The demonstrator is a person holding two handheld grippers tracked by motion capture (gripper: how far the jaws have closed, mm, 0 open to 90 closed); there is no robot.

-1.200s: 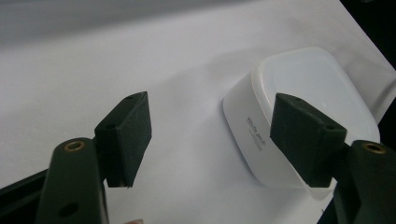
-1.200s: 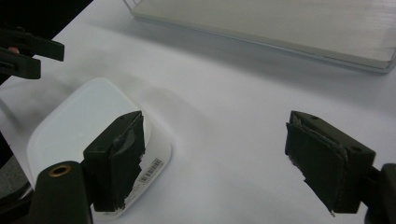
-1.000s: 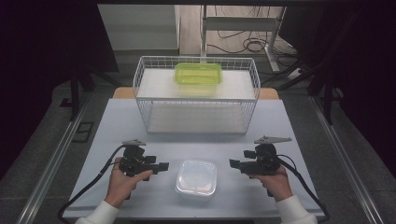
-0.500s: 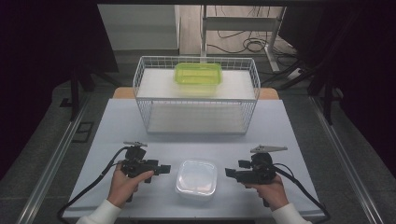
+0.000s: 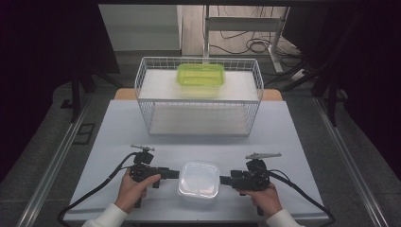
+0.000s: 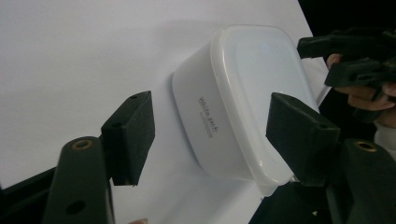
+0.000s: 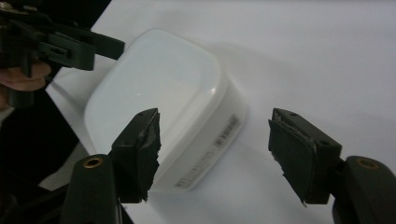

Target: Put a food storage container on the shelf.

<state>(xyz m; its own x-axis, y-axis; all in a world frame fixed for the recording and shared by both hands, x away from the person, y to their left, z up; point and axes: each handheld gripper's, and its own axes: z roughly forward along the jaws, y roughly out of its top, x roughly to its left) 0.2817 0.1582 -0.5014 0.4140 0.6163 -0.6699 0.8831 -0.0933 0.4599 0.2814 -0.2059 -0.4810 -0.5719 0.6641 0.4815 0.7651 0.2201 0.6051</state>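
High view: white lidded container (image 5: 199,179) set on table (image 5: 198,142), flanked by left gripper (image 5: 174,173) and right gripper (image 5: 224,180).
Left gripper view: jaws parted, lately closing, container between them, ungripped.
Right gripper view: likewise.

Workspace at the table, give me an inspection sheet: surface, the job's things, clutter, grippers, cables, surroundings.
Surface: pale table top, bare around the work.
Job's things: white lidded container at the near edge, lid on, upright, small print on its side wall.
Clutter: white wire basket at the far side, with a green lidded container on its upper shelf.
Grippers: left gripper and right gripper point at the white container from either side; jaws have just been closing, pads not yet pressing on it.
Cables: one black cable trails from each gripper toward the near edge; more lie on the floor behind.
Surroundings: dark screens at both sides, metal frame legs behind.
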